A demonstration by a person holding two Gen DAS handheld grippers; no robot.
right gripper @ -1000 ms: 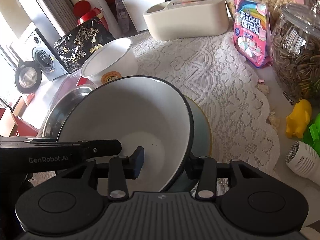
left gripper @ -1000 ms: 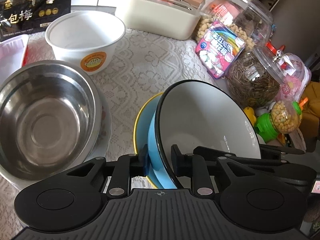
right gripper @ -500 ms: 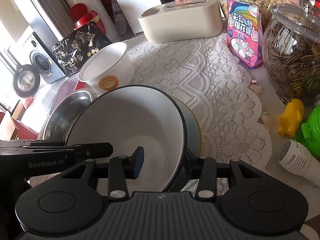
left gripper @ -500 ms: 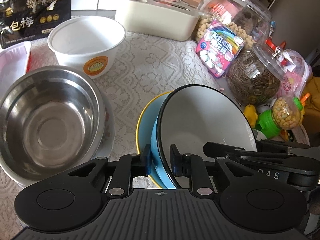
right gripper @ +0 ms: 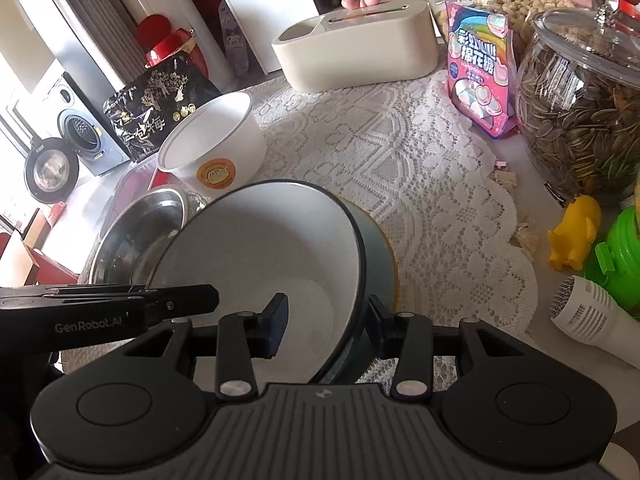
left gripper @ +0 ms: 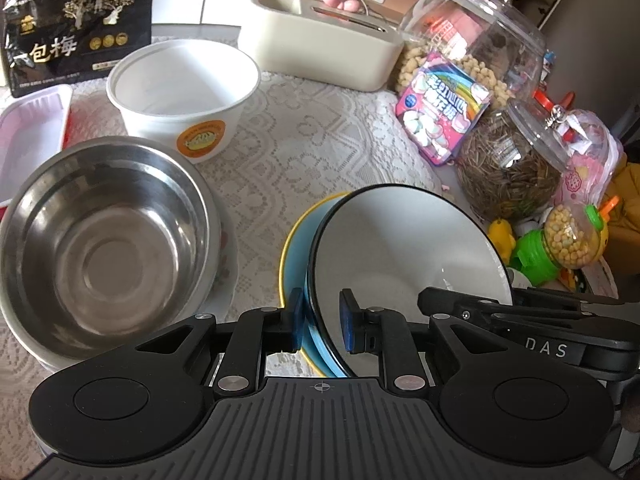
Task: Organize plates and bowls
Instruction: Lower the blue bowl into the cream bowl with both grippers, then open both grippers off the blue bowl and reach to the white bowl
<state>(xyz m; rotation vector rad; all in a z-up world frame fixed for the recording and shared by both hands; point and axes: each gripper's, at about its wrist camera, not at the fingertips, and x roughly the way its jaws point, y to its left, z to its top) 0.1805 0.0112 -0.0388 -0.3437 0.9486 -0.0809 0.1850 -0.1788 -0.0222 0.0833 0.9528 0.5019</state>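
Observation:
A blue bowl (left gripper: 392, 248) with a white inside and black rim sits tilted on a blue plate (left gripper: 294, 248) with a yellow rim. My left gripper (left gripper: 319, 322) straddles the bowl's left rim with a visible gap at the inner pad. My right gripper (right gripper: 326, 326) straddles the bowl's (right gripper: 264, 256) right rim, its fingers wide apart. A steel bowl (left gripper: 100, 240) rests on a white plate (left gripper: 226, 276) to the left. A white paper bowl (left gripper: 184, 92) stands behind it.
Glass jars of seeds (left gripper: 508, 176) and snacks (left gripper: 472, 52), a pink marshmallow bag (left gripper: 440, 108), toys (left gripper: 560, 248) and a white brush (right gripper: 592, 316) crowd the right side. A cream box (left gripper: 320, 52), a black bag (left gripper: 76, 24) and a pink tray (left gripper: 28, 128) lie behind.
Both cameras have drawn back and up a little. The left gripper's fingers have eased apart on the bowl's rim. The bowl still leans on the blue plate.

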